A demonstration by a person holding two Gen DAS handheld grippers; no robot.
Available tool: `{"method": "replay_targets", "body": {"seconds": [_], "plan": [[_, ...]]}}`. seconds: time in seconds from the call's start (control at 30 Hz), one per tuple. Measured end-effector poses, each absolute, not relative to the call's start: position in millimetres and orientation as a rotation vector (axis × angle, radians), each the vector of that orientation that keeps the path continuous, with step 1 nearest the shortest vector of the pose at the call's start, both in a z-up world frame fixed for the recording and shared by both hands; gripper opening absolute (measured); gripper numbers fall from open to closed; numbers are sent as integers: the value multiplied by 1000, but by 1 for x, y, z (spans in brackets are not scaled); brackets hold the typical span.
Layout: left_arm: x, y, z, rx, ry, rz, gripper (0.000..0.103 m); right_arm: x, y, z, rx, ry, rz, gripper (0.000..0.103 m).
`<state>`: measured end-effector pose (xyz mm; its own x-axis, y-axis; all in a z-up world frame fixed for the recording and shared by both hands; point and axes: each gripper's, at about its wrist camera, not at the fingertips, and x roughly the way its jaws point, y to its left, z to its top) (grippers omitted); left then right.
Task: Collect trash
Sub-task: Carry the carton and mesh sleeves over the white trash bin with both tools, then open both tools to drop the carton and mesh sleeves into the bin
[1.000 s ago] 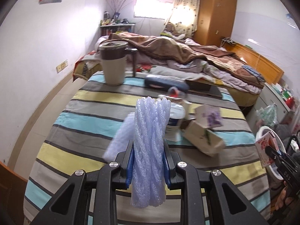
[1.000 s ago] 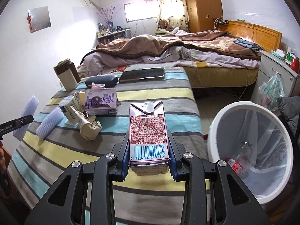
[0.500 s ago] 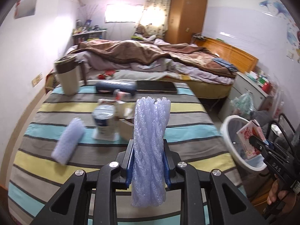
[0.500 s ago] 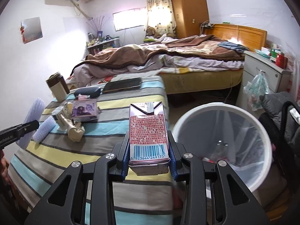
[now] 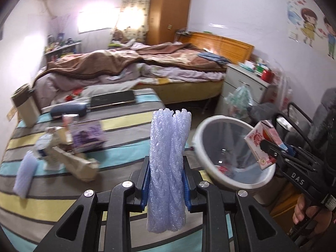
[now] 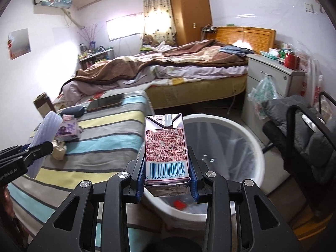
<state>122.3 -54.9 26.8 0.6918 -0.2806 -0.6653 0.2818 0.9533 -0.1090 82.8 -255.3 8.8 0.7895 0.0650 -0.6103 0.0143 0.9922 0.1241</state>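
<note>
My left gripper (image 5: 167, 180) is shut on a pale blue foam net sleeve (image 5: 168, 168), held upright over the striped table's right part, left of the white trash bin (image 5: 210, 124). My right gripper (image 6: 167, 174) is shut on a pink milk carton (image 6: 166, 147), held above the near rim of the white trash bin (image 6: 254, 145); the same carton (image 5: 261, 142) shows over the bin's right rim in the left wrist view. The bin has a clear liner and a few scraps inside.
On the striped table (image 5: 126, 124) lie a second foam sleeve (image 5: 25, 176), a beige carton (image 5: 77, 163), a purple box (image 5: 88, 136), a small cup, a dark case (image 5: 69, 108), a flat dark device (image 5: 113, 99) and a mug. A bed, a nightstand (image 6: 273, 77) and a black chair (image 6: 304, 130) surround the bin.
Both grippers have swung right toward the bin. The carton has gone from over the table to above the bin's rim. The foam sleeve is nearer the bin.
</note>
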Motion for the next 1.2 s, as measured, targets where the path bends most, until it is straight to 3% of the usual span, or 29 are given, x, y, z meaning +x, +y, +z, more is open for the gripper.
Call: {"method": "replay_targets", "body": {"seconds": [0.8,0.9,0.93,1.0,1.07,1.2], "plan": [[166,-175,-11,56,844,-531,27,104,-305,-26,86,818,-53,36],[170,-174,-16,46,861,-524,45,107,-305,-30,78,836,-45,37],[171,-173,-17,42,863,-519,55,107,-304,-31,74,843,-43,37],[172,-169,-19,33,866,-517,57,107,-304,-33,65,845,-51,39],[173,-167,-19,33,868,-508,57,105,-303,-34,64,847,-56,54],[173,-160,-20,20,874,-499,57,102,-302,-31,74,838,-54,56]]}}
